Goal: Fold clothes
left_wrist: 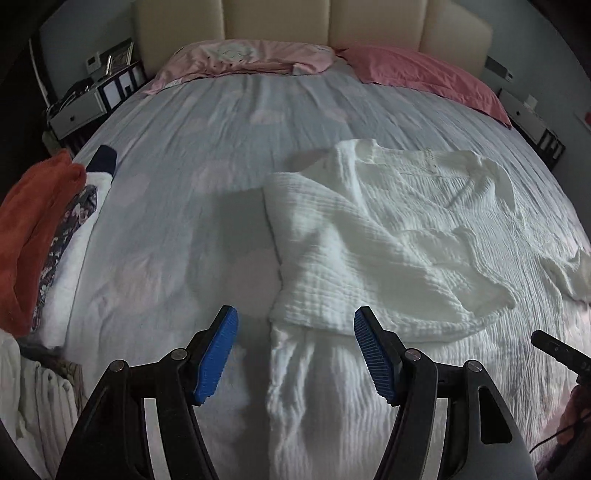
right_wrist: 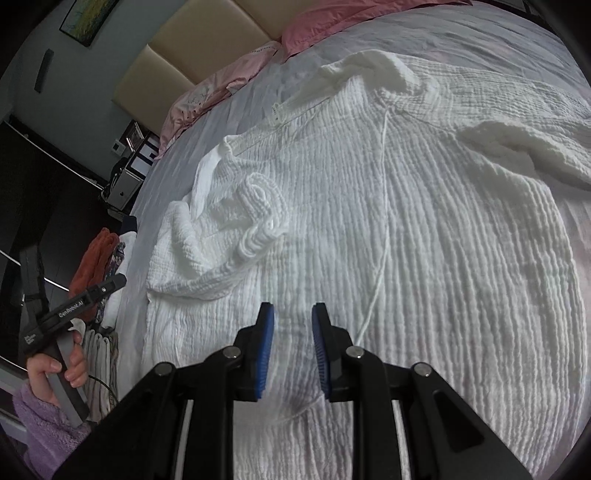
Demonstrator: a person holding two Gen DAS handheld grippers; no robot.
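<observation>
Your left gripper [left_wrist: 295, 354] hangs over the near edge of the bed [left_wrist: 207, 155], its blue pads [left_wrist: 216, 356] spread wide with nothing between them. Your right gripper [right_wrist: 293, 350] points down at the white crinkled garment [right_wrist: 406, 229], its pads set close with a narrow gap showing cloth beneath; nothing is pinched between them. Your left hand [right_wrist: 55, 373], in a purple fleece sleeve [right_wrist: 44, 432], grips the handle at the bed's left side. The garment lies spread across the grey sheet, one side folded in over its middle, one sleeve [left_wrist: 569, 273] trailing off to the right. A pile of clothes [left_wrist: 40, 229], orange on top, sits at the left edge. Two pink pillows [left_wrist: 424, 74] lean against the cream headboard [left_wrist: 314, 22] beyond.
</observation>
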